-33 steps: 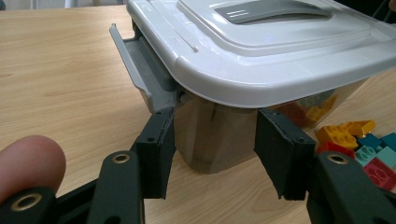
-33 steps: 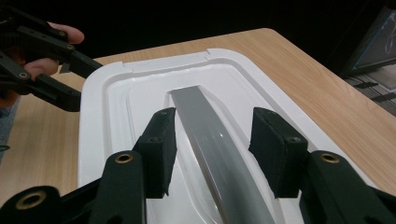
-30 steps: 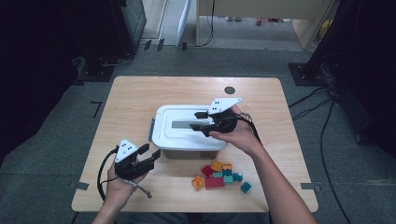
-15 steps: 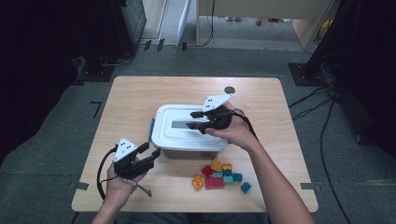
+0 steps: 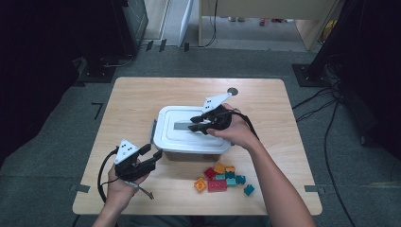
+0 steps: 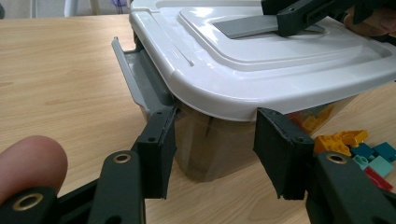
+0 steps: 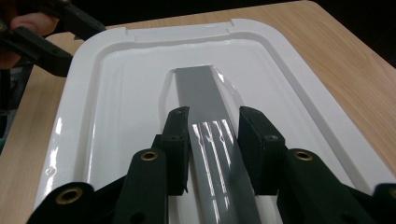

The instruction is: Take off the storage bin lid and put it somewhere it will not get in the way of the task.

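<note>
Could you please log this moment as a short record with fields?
Surface: wooden table
Box: clear tub, white lid on, grey handle lying flat in the lid
Right gripper: over the lid, jaws have just been closing, one each side of the handle, not yet pressing on it
Left gripper: at the box's near corner, jaws open to either side of it
Side latch: swung out from the box
Bricks: loose pile on the table in front of the box; more inside the box
</note>
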